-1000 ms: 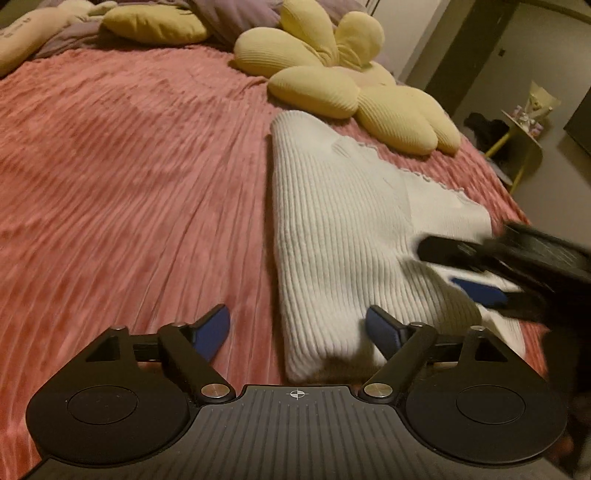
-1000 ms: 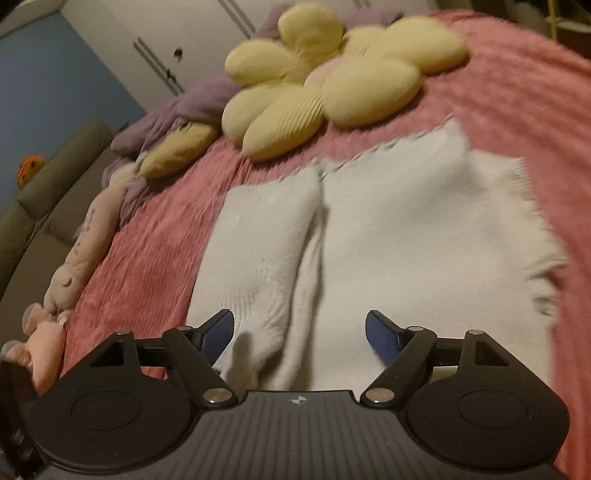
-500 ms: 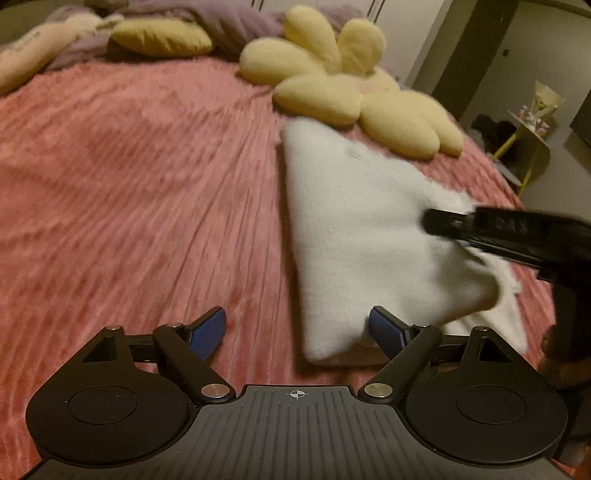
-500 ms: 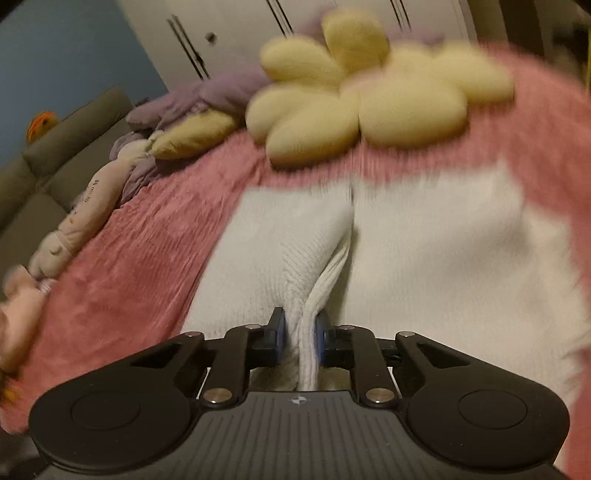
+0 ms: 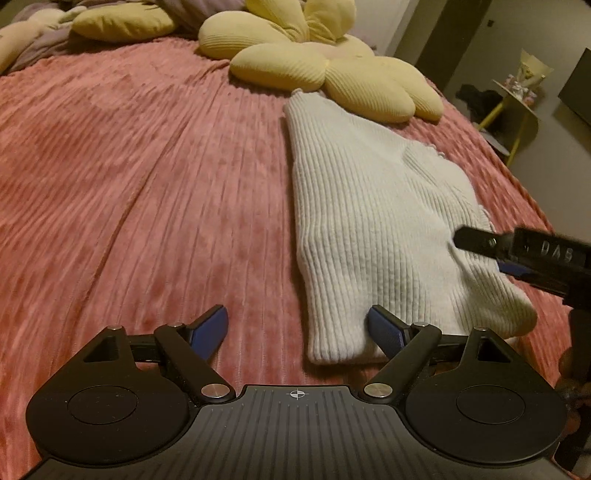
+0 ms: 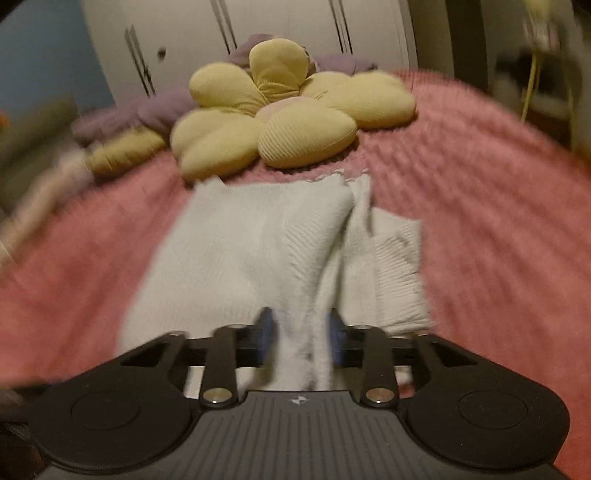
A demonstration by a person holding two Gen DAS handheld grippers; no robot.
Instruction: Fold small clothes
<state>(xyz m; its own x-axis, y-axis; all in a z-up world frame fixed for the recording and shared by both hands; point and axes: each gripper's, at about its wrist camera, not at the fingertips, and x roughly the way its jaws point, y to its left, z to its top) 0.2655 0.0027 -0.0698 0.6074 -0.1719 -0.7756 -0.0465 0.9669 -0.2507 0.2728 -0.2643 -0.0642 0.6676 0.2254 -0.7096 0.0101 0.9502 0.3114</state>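
A white ribbed knit garment [image 5: 369, 221] lies partly folded on the pink bedspread [image 5: 129, 184]. My left gripper [image 5: 297, 328] is open and empty, low over the bed, with its right finger at the garment's near left corner. My right gripper [image 6: 300, 338] is shut on a bunched fold of the garment [image 6: 258, 251] and holds it a little off the bed. It also shows at the right edge of the left wrist view [image 5: 517, 254], at the garment's right side. The right wrist view is motion blurred.
A yellow flower-shaped cushion [image 5: 317, 62] lies just beyond the garment's far end. More yellow and purple pillows [image 5: 122, 22] line the head of the bed. A small yellow-legged side table [image 5: 517, 103] stands on the floor past the bed's right edge.
My right gripper closed on a fold of the garment and has pulled it up and across. My left gripper stayed open and shifted slightly along the garment's left edge.
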